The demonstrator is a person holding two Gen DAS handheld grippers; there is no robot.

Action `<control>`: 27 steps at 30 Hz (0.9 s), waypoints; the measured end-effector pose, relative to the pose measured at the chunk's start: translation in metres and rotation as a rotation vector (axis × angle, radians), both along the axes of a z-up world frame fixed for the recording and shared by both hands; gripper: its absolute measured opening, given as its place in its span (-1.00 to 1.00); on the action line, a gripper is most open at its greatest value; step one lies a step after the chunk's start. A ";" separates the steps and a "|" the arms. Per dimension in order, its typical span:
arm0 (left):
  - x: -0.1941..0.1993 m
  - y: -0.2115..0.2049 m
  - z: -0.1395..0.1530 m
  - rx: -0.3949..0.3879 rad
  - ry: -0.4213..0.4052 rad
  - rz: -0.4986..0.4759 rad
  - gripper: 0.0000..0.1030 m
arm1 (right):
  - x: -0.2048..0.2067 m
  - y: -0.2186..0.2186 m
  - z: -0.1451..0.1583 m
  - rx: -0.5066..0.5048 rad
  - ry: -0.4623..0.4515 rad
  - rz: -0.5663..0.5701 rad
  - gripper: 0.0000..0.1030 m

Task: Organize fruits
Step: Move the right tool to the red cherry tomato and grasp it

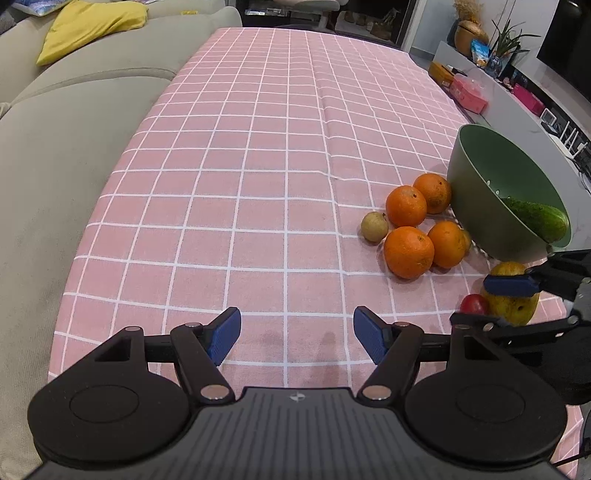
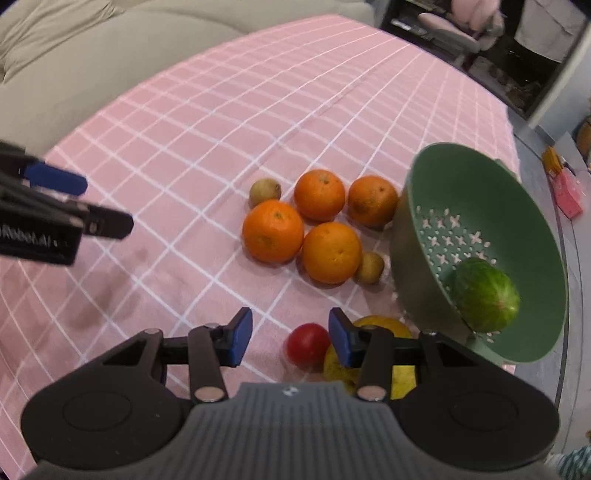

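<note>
Several oranges (image 2: 273, 230) lie grouped on the pink checked tablecloth (image 1: 258, 184), with two small brownish-green fruits (image 2: 265, 191) beside them. A green colander bowl (image 2: 436, 206) stands right of them, tilted, with a cucumber (image 2: 485, 295) inside. A red round fruit (image 2: 308, 345) and a yellow fruit (image 2: 384, 325) lie nearest me. My right gripper (image 2: 290, 339) hangs open just over these two, its right pad by the red fruit, pressing on nothing. It shows in the left wrist view as the right gripper (image 1: 493, 301). My left gripper (image 1: 297, 332) is open over bare cloth.
A grey sofa (image 1: 74, 147) with a yellow cushion (image 1: 92, 26) runs along the table's left side. A low white cabinet (image 1: 517, 110) with boxes and plants stands beyond the right edge. Bare cloth stretches left of and behind the fruit.
</note>
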State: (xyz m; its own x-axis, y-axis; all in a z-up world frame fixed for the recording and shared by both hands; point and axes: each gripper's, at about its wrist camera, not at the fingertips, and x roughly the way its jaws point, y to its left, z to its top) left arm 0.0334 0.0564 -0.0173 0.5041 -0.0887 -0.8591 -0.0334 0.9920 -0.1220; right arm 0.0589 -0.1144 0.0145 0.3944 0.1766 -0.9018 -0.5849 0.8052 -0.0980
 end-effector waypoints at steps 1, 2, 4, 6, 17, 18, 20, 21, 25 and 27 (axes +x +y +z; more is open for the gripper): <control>0.000 0.000 0.000 -0.004 0.001 0.000 0.59 | 0.000 0.002 -0.002 -0.019 0.008 0.027 -0.16; 0.000 0.000 0.000 -0.007 0.003 -0.001 0.59 | 0.000 0.004 -0.003 -0.041 0.010 0.059 -0.16; 0.000 0.000 -0.001 -0.013 0.007 -0.001 0.59 | 0.001 0.008 -0.006 -0.082 0.022 0.125 -0.16; 0.001 0.000 -0.001 -0.016 0.009 -0.002 0.59 | 0.002 0.012 -0.009 -0.116 0.038 0.170 -0.16; 0.006 0.000 -0.005 -0.035 0.024 -0.002 0.59 | 0.012 0.023 -0.021 -0.272 0.082 0.367 -0.27; 0.006 0.000 -0.005 -0.039 0.026 -0.001 0.59 | 0.017 0.022 -0.020 -0.279 0.098 0.379 -0.38; 0.006 0.000 -0.005 -0.044 0.025 -0.002 0.59 | 0.028 0.019 -0.017 -0.276 0.132 0.388 -0.61; 0.006 0.000 -0.005 -0.043 0.025 -0.004 0.59 | 0.034 0.016 -0.014 -0.263 0.157 0.382 -0.60; 0.007 0.001 -0.005 -0.044 0.026 -0.006 0.59 | 0.046 0.002 -0.007 -0.194 0.202 0.353 -0.61; 0.008 0.000 -0.005 -0.043 0.023 -0.007 0.59 | 0.049 -0.006 -0.002 -0.139 0.216 0.326 -0.61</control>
